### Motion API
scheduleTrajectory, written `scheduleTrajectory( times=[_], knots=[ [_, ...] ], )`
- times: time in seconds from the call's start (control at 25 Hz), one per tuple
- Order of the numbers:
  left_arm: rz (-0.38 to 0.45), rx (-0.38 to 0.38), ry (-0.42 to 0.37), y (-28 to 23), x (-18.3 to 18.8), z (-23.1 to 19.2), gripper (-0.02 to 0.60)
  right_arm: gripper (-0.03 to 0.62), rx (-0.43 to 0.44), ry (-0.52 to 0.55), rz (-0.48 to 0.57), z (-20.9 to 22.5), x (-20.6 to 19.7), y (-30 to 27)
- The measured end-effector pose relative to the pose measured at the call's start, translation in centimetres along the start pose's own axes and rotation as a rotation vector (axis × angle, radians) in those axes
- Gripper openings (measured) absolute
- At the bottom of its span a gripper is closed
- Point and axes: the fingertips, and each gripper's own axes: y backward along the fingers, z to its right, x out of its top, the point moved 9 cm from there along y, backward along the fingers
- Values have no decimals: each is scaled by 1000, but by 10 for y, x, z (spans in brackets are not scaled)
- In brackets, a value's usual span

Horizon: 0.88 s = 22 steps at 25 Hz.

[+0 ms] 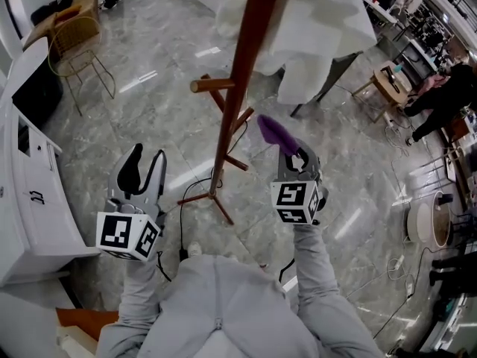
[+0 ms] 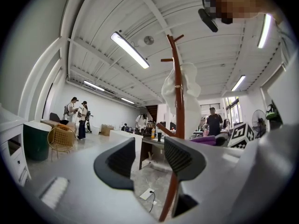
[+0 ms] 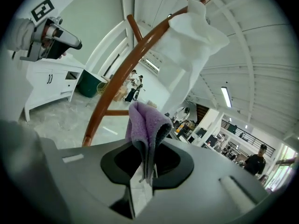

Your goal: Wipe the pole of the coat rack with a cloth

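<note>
A glossy grey marble floor (image 1: 149, 73) is spreading out under a wide, busy room, with a white cabinet (image 1: 26, 177) standing at the left and a wire chair (image 1: 74, 39) sitting farther back. The coat rack's reddish-brown pole (image 1: 237, 80) is rising from its splayed feet in the middle of the head view, and a white garment (image 1: 313, 21) is hanging from its upper pegs.

The right gripper (image 1: 297, 159) is pointing up just to the right of the pole. Its jaws are pressing together on a folded purple cloth (image 1: 276, 133), which is sticking out above them. The cloth is sitting just beside the pole near a lower peg; whether it is touching the wood cannot be told.

The left gripper (image 1: 146, 166) is hovering on the other side of the pole, a little apart from it. Its jaws are standing wide apart with nothing between them, and the pole is showing beyond its right jaw.
</note>
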Motion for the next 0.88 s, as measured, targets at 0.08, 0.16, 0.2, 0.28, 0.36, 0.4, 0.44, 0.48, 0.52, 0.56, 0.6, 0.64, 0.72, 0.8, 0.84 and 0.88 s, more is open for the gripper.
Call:
scheduleTrajectory(
  times=[0.08,0.16,0.2,0.28,0.36,0.4,0.44,0.48,0.52,0.56,0.6,0.64,0.72,0.8,0.84,0.88],
  knots=[
    [2,-7,1,-1,-1,2,206,51,-11,-4,-24,4,-9,6],
    [4,-13,0,-2,-2,3,206,51,-17,-9,-42,6,-16,14],
    [3,-17,-1,-2,-2,4,206,51,-18,-11,-45,7,-18,18],
    [-1,-25,-3,-3,0,7,206,51,-18,-22,-32,8,-15,29],
    [0,-33,-4,-4,0,9,206,51,-17,-38,7,9,-5,42],
    [2,-36,-3,-5,0,10,206,51,-17,-46,36,10,3,48],
    [4,-39,-3,-5,-1,11,206,51,-17,-54,73,11,13,55],
    [5,-42,-3,-5,-2,12,206,51,-18,-62,116,13,25,62],
    [5,-44,-3,-5,-2,13,206,51,-19,-71,161,15,37,68],
    [6,-45,-4,-5,-1,13,206,51,-19,-81,204,16,49,75],
    [8,-46,-4,-4,-1,14,206,51,-19,-89,242,18,61,81],
    [8,-46,-5,-4,0,14,206,51,-19,-92,272,19,73,86],
    [8,-44,-7,-1,2,14,206,51,-26,-85,321,22,99,96],
    [11,-40,-6,1,3,12,206,51,-47,-69,367,25,123,101],
    [13,-37,-6,2,2,11,206,51,-62,-51,378,26,134,102],
    [15,-34,-6,3,2,9,206,51,-82,-28,379,26,144,101]
  ],
)
